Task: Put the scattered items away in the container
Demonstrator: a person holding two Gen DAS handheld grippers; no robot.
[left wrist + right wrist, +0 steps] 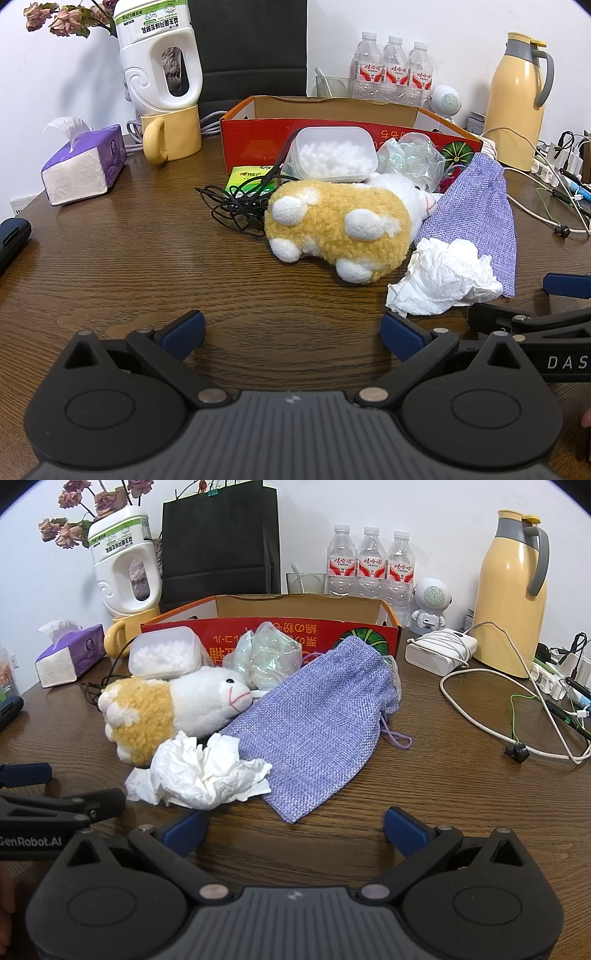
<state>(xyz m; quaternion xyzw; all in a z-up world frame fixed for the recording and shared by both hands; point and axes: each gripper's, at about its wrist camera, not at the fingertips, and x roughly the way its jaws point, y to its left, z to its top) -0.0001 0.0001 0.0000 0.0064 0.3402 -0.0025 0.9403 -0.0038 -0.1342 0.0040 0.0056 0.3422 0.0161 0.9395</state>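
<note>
Left gripper [291, 334]: jaws spread wide, nothing between them, above bare wooden table [129, 258]. Right gripper [293, 829]: likewise wide open and empty. Ahead of both lie a crumpled tissue [207, 771], plush sheep [340, 229], and purple pouch [317, 720]; the cardboard box [303, 609] stands beyond them.

Yellow-and-white plush sheep [338, 225], lilac woven pouch [317, 723], white crumpled tissue [201, 775], red cardboard box [258, 138], all on the dark wood-grain table [147, 277].
</note>
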